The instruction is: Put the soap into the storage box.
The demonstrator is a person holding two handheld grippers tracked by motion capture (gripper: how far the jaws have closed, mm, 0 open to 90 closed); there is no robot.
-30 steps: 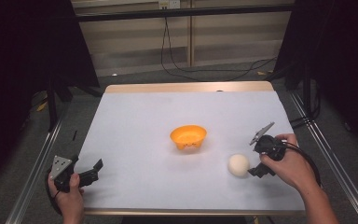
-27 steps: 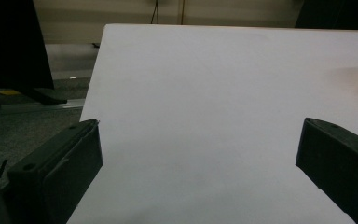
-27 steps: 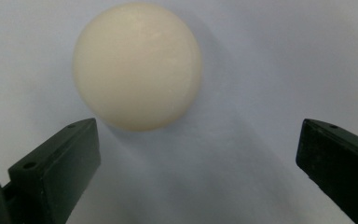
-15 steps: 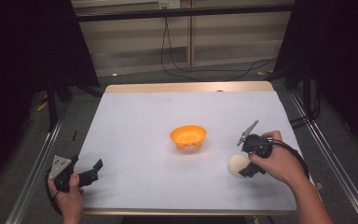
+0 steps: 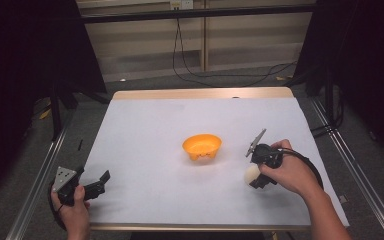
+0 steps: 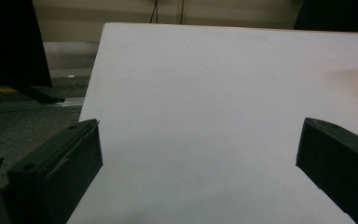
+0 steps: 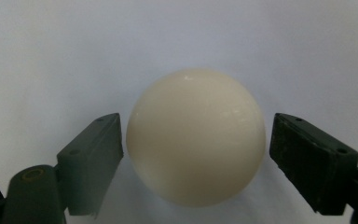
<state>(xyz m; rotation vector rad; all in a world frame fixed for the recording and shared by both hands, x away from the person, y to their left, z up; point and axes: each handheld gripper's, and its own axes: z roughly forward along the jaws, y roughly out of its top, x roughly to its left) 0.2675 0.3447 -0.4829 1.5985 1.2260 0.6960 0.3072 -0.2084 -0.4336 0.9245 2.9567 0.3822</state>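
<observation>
Right gripper view looks straight at the ball (image 7: pixel 196 137), which sits on the counter (image 7: pixel 51 56) between the two jaws. The right gripper (image 7: pixel 196 154) has just been closing on it; the left jaw looks to touch, the right has a thin gap. From the bowl (image 5: pixel 202 146), the ball (image 5: pixel 251 173) lies right and nearer the person. The left gripper (image 5: pixel 92 186) is far left, open and empty. No writing shows.
</observation>
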